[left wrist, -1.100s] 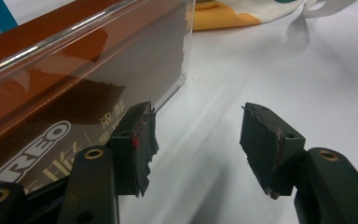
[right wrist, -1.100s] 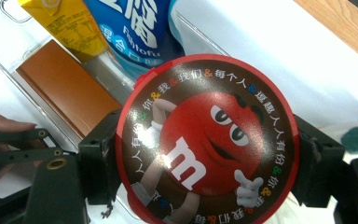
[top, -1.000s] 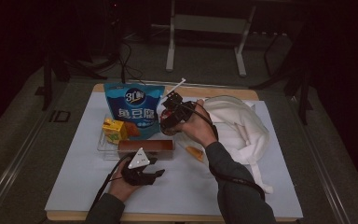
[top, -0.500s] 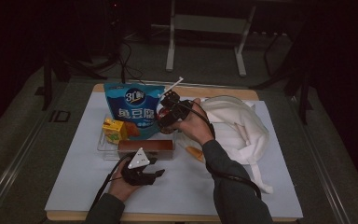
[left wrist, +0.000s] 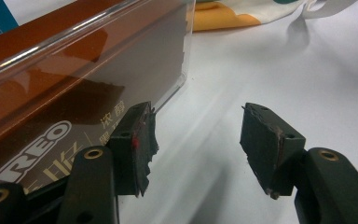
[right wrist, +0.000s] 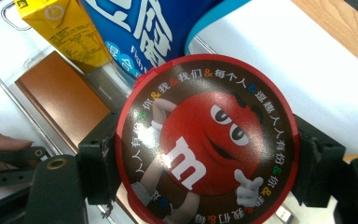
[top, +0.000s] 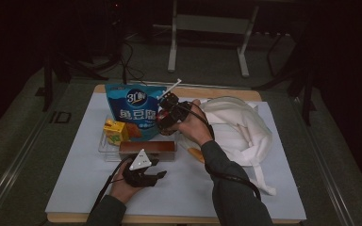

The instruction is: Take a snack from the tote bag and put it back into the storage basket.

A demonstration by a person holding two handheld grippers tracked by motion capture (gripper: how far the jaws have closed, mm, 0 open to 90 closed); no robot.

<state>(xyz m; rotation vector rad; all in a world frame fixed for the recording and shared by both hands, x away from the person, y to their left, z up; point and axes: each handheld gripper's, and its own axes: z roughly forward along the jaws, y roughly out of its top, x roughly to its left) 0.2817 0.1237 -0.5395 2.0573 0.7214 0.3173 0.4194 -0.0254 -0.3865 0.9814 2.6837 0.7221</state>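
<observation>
High view first: the left gripper (top: pixel 156 175) rests low on the white table cover (top: pixel 80 179), just in front of the long brown biscuit box (top: pixel 147 149) that lies in a clear plastic tray (top: pixel 102 147). The right gripper (top: pixel 162 116) hovers above that tray, in front of the blue snack bag (top: pixel 131 113), with a white cloth bag (top: pixel 235 132) behind the hand.

Left gripper view: the jaws stand apart with nothing between them; the brown biscuit box lies just beside the left jaw.

Right gripper view: the jaws are clamped on a round red-rimmed candy tin (right wrist: pixel 207 140) with a red cartoon face. Beyond the tin stand a yellow juice carton (right wrist: pixel 63 30) and the blue snack bag.
</observation>
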